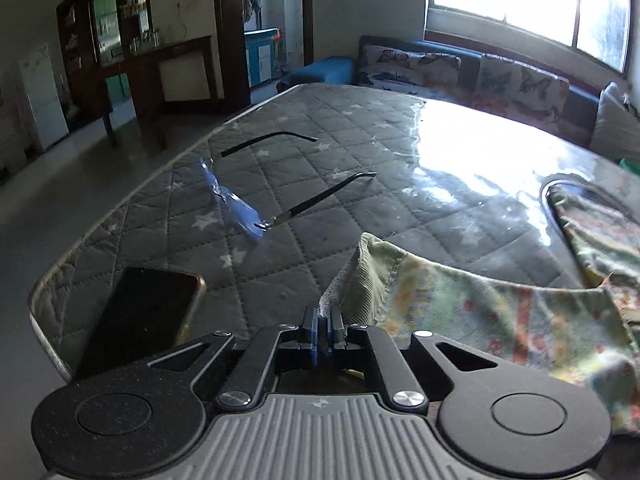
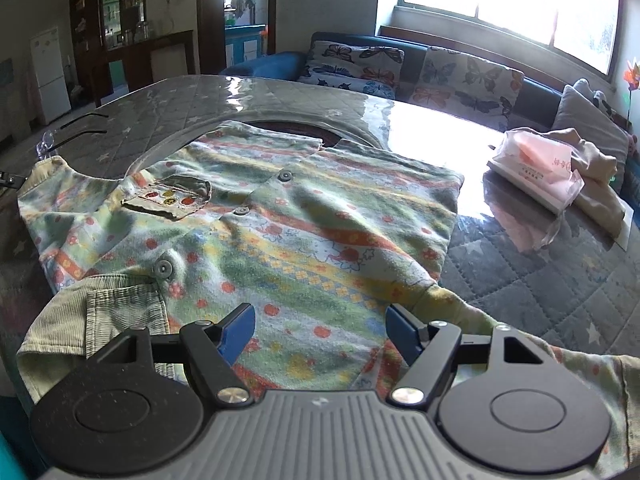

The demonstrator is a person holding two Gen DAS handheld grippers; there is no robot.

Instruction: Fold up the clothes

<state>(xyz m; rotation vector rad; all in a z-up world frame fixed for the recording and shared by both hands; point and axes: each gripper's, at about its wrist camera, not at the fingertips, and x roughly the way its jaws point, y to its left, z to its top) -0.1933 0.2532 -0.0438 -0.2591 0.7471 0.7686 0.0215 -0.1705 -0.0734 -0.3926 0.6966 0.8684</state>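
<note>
Right wrist view: right gripper (image 2: 320,334) spread over the shirt (image 2: 280,216); left gripper (image 1: 323,316) clamps its far-left hem corner

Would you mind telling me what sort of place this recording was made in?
Most likely a lived-in living room at home: a sofa with butterfly cushions under a window, a wooden cabinet, and a quilt-covered table where the child's shirt lies.
</note>
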